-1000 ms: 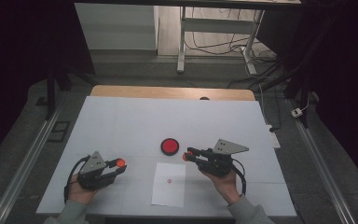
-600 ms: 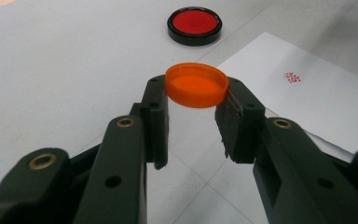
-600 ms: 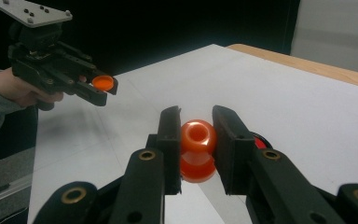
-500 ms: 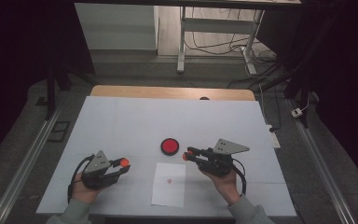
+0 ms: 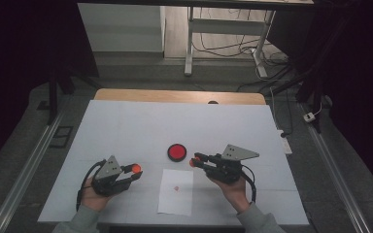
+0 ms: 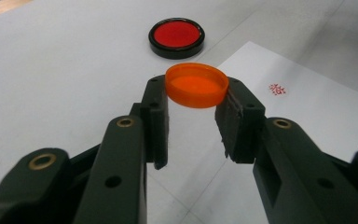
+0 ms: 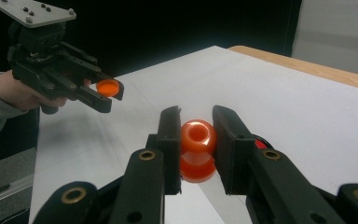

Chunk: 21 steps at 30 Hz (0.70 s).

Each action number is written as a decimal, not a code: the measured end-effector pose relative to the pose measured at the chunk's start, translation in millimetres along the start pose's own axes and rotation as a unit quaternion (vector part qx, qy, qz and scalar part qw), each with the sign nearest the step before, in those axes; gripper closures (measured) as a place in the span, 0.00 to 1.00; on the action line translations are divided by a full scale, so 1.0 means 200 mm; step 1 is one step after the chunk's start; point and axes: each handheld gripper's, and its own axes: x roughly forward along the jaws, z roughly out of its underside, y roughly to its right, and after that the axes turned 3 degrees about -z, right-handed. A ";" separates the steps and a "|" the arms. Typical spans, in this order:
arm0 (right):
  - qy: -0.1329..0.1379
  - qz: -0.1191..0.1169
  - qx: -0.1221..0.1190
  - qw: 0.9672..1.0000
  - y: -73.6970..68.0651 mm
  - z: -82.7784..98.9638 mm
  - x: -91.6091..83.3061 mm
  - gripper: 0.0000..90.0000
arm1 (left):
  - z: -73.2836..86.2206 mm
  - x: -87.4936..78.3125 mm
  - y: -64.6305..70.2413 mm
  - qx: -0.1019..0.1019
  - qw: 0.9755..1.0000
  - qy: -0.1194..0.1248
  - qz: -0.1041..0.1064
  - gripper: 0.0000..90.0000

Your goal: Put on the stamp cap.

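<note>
My left gripper (image 5: 135,171) is shut on a shallow orange cap (image 5: 136,168), held a little above the table left of the paper. Its own view shows the cap (image 6: 196,85) pinched by its rim between the pads. My right gripper (image 5: 193,162) is shut on an orange spool-shaped stamp (image 7: 197,147), right of the paper and pointing left. A round black case with a red ink pad (image 5: 177,152) lies between the two grippers, just behind the paper. The white paper (image 5: 176,199) carries a small red stamp mark (image 5: 176,188).
The white tabletop (image 5: 126,126) has a wooden strip (image 5: 175,96) along its far edge. Metal rails (image 5: 34,160) run along both sides of the table. Behind it stand a desk frame and floor cables (image 5: 252,53).
My left gripper has drifted a little to the right, toward the paper, with the orange cap still in it. The right gripper has kept still.
</note>
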 end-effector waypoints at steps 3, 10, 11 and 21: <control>-0.001 -0.001 0.000 1.000 0.00 0.00 0.00 0.81 | -0.01 0.01 0.01 0.002 1.000 -0.001 0.003 0.72; -0.002 -0.001 0.000 1.000 0.00 0.00 0.01 0.81 | -0.02 0.03 0.02 0.007 1.000 -0.002 0.006 0.72; -0.003 -0.001 0.000 1.000 0.00 0.00 0.01 0.81 | -0.02 0.03 0.02 0.006 1.000 -0.002 0.008 0.72; -0.001 -0.001 0.000 1.000 0.00 0.00 0.01 0.81 | -0.05 0.08 0.05 0.016 1.000 -0.007 0.015 0.72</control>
